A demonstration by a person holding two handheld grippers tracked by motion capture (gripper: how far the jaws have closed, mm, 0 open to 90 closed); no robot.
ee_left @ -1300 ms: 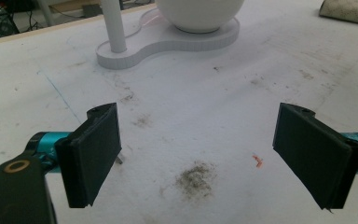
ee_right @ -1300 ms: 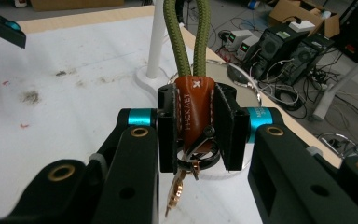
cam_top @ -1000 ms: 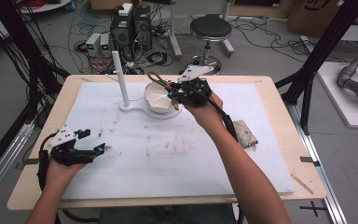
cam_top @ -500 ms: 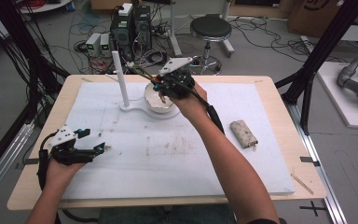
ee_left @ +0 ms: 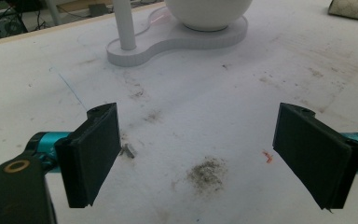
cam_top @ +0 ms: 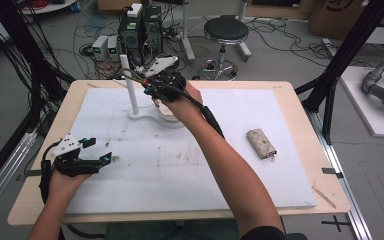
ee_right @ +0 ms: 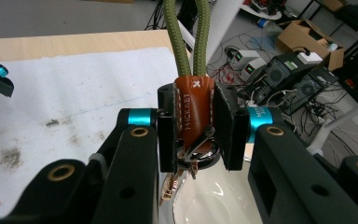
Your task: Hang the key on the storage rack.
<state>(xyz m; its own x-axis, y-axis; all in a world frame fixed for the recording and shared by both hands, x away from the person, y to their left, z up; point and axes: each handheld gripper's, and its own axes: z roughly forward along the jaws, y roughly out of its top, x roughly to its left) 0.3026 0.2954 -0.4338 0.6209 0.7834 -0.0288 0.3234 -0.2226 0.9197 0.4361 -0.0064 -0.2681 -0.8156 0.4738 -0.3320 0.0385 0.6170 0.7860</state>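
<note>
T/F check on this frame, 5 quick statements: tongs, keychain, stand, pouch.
1. The right tongs are clamped on the brown leather tab of the keychain. True.
2. The left tongs hold the white post. False: they are open over bare table.
3. The keychain has a green cord loop. True.
4. The beige pouch sits in the white bowl. False: it lies on the table, apart.
5. The keychain loop hangs on the post. False: it is held beside it.
</note>
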